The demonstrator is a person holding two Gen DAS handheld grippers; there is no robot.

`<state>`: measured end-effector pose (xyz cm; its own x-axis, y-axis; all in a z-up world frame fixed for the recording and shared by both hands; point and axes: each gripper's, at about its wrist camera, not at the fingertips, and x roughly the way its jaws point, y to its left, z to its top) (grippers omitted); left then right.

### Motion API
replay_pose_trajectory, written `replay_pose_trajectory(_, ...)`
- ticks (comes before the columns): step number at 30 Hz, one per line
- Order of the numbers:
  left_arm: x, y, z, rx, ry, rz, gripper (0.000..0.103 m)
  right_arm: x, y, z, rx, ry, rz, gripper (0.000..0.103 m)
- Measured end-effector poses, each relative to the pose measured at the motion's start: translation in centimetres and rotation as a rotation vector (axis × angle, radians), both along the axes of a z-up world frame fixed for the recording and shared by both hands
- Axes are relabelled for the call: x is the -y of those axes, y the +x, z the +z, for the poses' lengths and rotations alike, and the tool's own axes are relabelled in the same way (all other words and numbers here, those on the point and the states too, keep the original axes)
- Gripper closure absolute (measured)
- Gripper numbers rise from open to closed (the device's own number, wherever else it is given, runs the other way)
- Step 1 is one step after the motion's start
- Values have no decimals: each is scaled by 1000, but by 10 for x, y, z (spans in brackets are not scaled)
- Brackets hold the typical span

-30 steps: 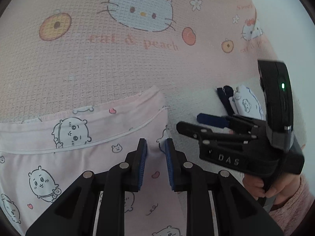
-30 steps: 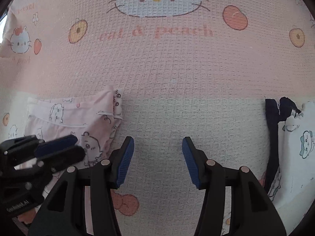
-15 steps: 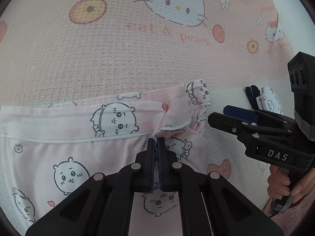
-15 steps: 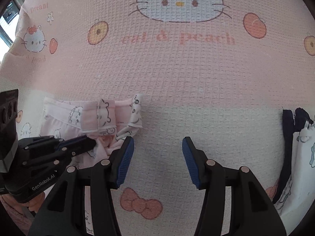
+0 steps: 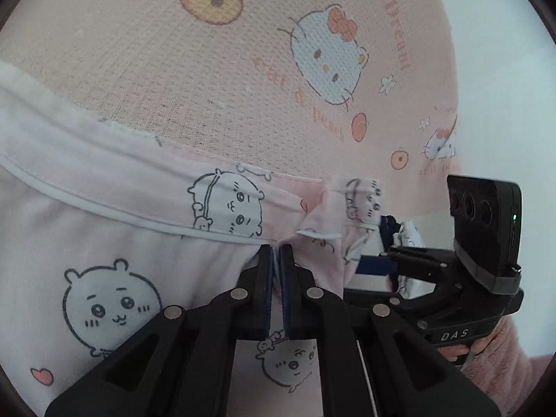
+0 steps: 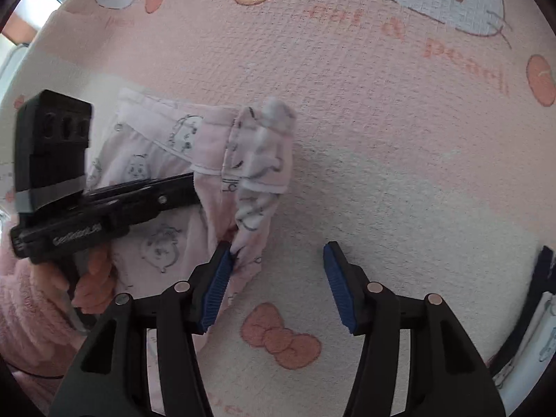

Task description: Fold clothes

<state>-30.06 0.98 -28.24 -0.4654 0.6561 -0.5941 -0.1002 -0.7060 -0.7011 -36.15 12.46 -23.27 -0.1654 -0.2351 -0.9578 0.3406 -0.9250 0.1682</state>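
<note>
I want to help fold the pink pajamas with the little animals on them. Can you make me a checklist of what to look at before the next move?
1. Left hand-held gripper pinching the pink pajamas: ok, cloth is between the pads, though the jaws are opening slightly.
2. Right hand-held gripper ready to grab: ok, jaws wide open.
3. Right hand-held gripper holding cloth: not ok, only its left pad meets the bunched pajama edge.
4. Pajamas lying flat: not ok, the corner near the grippers is crumpled.
5. Room on the pink blanket for folding: ok, bare blanket beyond the pajamas.
6. Other clothes out of the way: ok, off at the right edge.
</note>
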Motion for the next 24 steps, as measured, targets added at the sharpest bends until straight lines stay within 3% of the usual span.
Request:
replay_pose_trajectory(4,2,-1,-3,-2,9,8,97,24,-10,-5,-49,115,4,41)
replay_pose_trajectory(6,-2,-2,0,-15,-29,8,97,34,-10,-6,-55,160,28,42)
replay_pose_trajectory(10,-10,0,4,-42,-101,3,97,24,-5,-7,-32,213,53,44)
replay_pose_trajectory(15,-10,1,3,-45,-106,1,97,7,3,-7,-50,254,20,43)
replay_pose_trajectory(19,-7,2,2,-40,-88,0,97,-2,9,-10,-96,414,15,42)
replay_pose_trajectory(20,-6,2,1,-38,-79,1,97,-9,8,-5,-92,376,-16,43)
replay_pose_trajectory(22,-4,2,0,-36,-64,1,97,-25,7,3,-86,300,-77,57)
replay_pose_trajectory(24,-3,3,-1,-35,-54,1,97,-27,1,10,-86,210,-116,56)
